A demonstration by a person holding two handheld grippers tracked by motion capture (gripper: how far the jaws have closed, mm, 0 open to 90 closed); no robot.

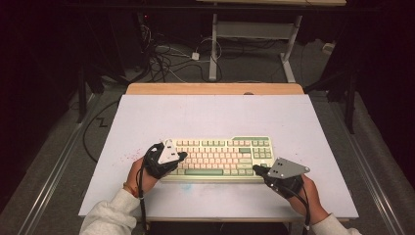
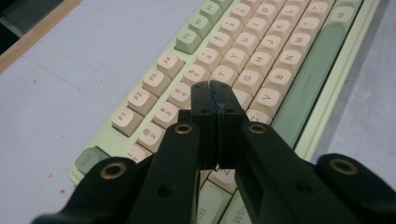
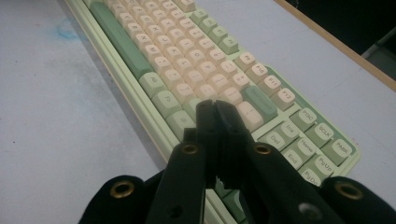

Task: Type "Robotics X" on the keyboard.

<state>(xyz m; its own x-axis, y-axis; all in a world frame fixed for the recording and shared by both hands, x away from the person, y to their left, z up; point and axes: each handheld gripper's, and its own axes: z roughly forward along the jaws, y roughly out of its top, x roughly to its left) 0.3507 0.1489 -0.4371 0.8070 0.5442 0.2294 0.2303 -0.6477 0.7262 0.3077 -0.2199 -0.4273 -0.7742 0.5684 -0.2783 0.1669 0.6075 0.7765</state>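
A cream and green keyboard lies in the middle of the white table top. My left gripper hovers over the keyboard's left end, jaws pressed together with nothing between them; in the left gripper view its tips sit above the keys near the letter rows. My right gripper reaches in at the keyboard's lower right corner, also shut and empty; in the right gripper view its tips hang over the keyboard near the right shift and arrow area.
The white top rests on a wooden table whose far edge shows. Beyond it stand a desk frame and tangled cables on the floor. Open white surface lies behind and beside the keyboard.
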